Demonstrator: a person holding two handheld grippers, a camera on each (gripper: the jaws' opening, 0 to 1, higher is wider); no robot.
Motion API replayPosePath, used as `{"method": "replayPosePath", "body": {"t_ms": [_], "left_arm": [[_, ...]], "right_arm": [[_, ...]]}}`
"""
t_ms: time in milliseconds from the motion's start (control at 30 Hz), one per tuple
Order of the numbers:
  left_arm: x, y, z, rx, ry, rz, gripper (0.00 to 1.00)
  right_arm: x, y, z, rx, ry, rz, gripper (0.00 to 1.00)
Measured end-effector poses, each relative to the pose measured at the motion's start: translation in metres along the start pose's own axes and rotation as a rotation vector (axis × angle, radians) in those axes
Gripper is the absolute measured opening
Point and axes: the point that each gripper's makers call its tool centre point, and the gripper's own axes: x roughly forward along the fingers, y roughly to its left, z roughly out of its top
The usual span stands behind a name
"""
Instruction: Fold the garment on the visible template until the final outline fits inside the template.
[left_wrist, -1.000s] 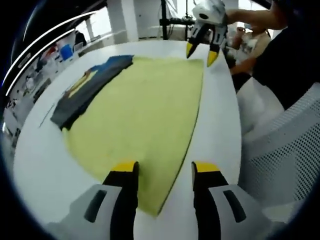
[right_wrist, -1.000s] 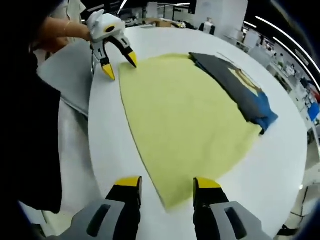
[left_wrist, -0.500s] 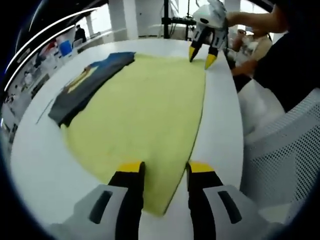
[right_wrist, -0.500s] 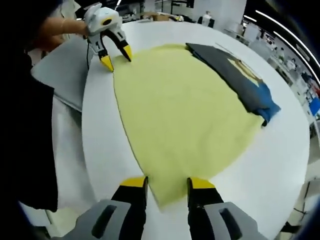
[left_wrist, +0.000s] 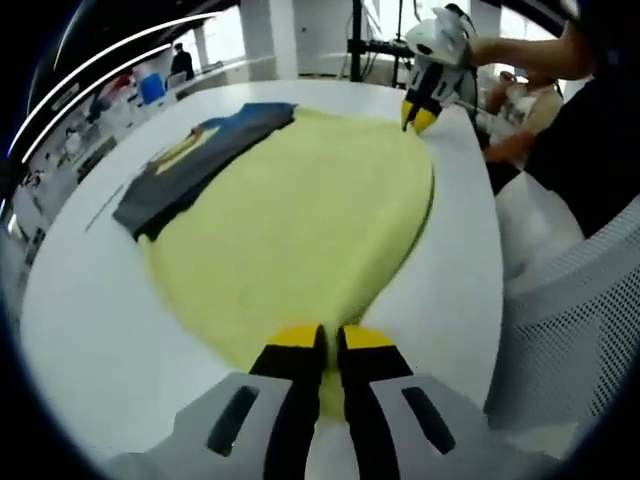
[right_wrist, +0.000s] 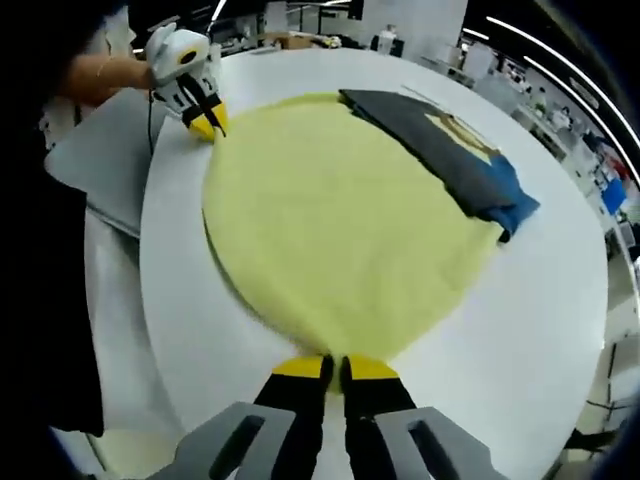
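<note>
A large yellow cloth (left_wrist: 300, 210) lies spread on the white table (left_wrist: 80, 300). Along its far side rests a folded dark grey and blue garment (left_wrist: 195, 165) with a yellow print. My left gripper (left_wrist: 328, 340) is shut on the near corner of the yellow cloth. At the opposite corner, my right gripper (left_wrist: 420, 115) is shut on the cloth's edge. In the right gripper view, my right gripper (right_wrist: 335, 368) pinches the yellow cloth (right_wrist: 330, 210), the left gripper (right_wrist: 207, 125) clamps the far corner, and the dark garment (right_wrist: 450, 150) lies on the right.
A white mesh chair (left_wrist: 570, 330) stands beside the table on the person's side. A grey flat surface (right_wrist: 100, 170) lies past the table edge. The person's forearm (right_wrist: 105, 72) reaches to the far gripper. Bare table (right_wrist: 560, 300) surrounds the cloth.
Both grippers went from open over the yellow cloth's corners to shut on them. The cloth's near edge has bunched slightly at each grip.
</note>
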Motion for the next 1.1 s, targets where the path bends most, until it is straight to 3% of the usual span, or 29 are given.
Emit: {"method": "replayPosePath", "body": {"t_ms": [267,400,1100], "left_arm": [[-0.007,-0.003,0.004,0.021,-0.016,0.012,0.0],[-0.015,-0.001,0.009,0.051,-0.014,0.03,0.0],[-0.064,-0.006,0.03,0.022,-0.107,0.129,0.0]], "right_arm": [[-0.014,-0.001,-0.001,0.048,-0.036,-0.028,0.0],[-0.021,0.004,0.004,0.079,-0.068,-0.009,0.0],[-0.066,0.019,0.025,0.08,-0.152,0.001,0.0]]}}
